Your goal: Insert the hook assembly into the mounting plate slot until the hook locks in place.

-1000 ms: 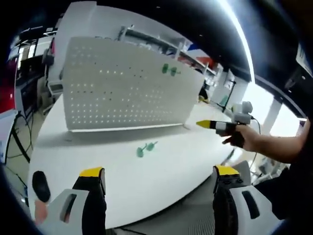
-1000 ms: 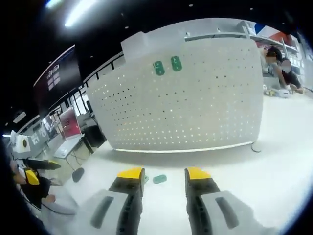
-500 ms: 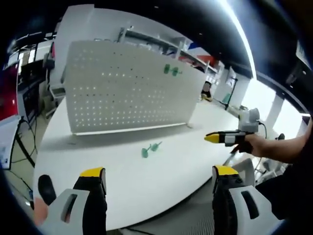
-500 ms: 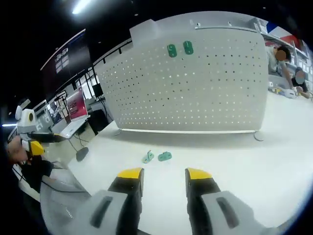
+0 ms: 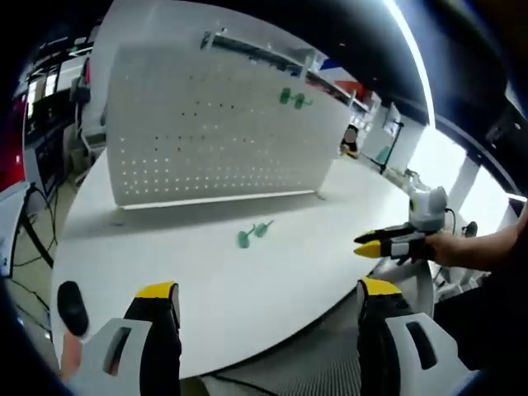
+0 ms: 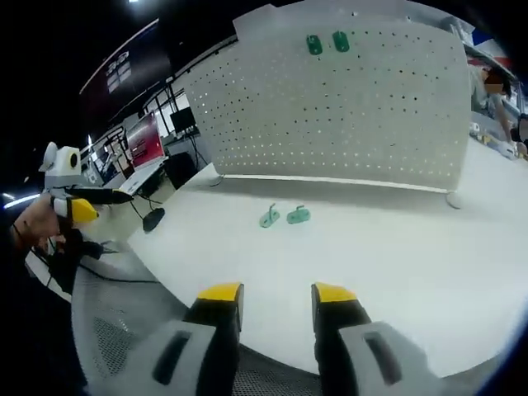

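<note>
Bright, even light falls from a ceiling strip far above the claw, with window glare at right. The pegboard casts a soft shadow below. Edges bow strongly; focus is slightly soft.

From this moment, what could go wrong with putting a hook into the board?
Both grippers, left and right, hold nothing and sit back at the table edge. The two loose green hooks lie close together, so a grasp may catch both. The upright pegboard might tip when pushed.
</note>
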A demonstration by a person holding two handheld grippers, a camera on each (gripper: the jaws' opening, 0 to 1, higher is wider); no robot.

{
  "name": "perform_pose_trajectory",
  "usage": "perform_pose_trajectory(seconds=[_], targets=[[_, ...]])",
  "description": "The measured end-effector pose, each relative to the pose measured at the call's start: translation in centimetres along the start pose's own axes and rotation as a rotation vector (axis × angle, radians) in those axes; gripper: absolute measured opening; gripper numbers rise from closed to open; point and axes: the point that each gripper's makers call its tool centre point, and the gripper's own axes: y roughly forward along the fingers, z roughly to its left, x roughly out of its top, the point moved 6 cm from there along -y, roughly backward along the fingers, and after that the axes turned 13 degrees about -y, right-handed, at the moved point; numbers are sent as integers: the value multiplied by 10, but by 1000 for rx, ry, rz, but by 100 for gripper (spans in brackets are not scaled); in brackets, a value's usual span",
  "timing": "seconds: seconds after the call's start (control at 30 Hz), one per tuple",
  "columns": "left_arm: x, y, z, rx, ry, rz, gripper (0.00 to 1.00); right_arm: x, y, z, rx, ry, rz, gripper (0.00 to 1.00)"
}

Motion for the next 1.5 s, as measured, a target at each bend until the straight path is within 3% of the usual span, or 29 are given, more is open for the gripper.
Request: perform_pose_trajectory(seconds=[0.33, 0.53, 0.77, 1.5], targets=[[-2, 12, 6, 1, -15, 40, 88, 0, 25, -1, 88, 32, 76, 28], [0, 16, 7, -4, -22, 48, 88, 8, 48, -8, 99, 65, 83, 26], [2, 21, 9, -8, -34, 53, 87, 18, 80, -17, 79, 137, 70, 25], [6, 30, 18, -14, -62, 74, 85, 50, 169, -37, 6, 251, 76, 22]])
